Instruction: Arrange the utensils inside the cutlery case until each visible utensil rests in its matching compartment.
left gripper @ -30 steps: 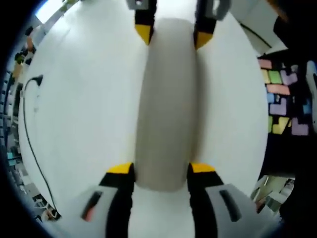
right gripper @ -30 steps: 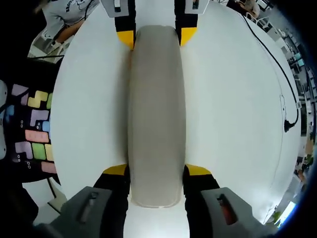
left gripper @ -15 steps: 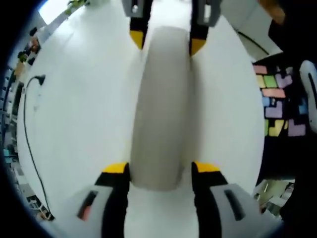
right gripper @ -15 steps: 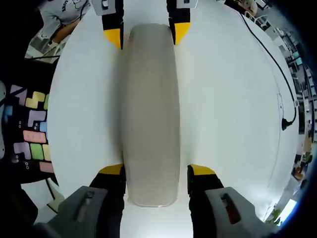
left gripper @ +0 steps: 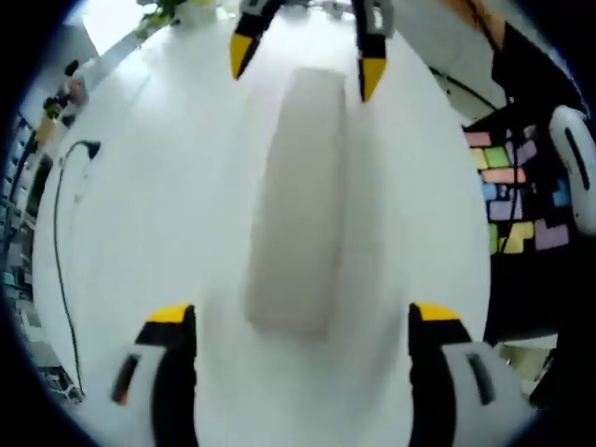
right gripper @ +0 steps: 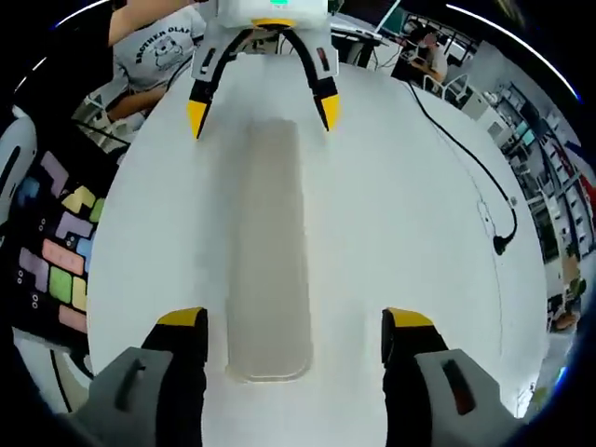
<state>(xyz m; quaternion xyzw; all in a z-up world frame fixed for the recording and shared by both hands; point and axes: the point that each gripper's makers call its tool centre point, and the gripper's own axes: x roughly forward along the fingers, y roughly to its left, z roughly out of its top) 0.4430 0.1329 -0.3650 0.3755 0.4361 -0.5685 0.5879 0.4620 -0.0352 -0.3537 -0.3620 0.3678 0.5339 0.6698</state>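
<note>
My left hand-held gripper (left gripper: 303,312) and right hand-held gripper (right gripper: 294,318) both stand spread wide, holding nothing. The closed cutlery case (right gripper: 268,251) lies flat between them, mid-worktop (right gripper: 400,233), touching neither.

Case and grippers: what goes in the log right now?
case: closed, on table | left gripper: open | right gripper: open | holding: nothing

Two downward-tilted views from opposite ends of the closed cutlery case (left gripper: 296,200) (right gripper: 270,251), facing each other.
</note>
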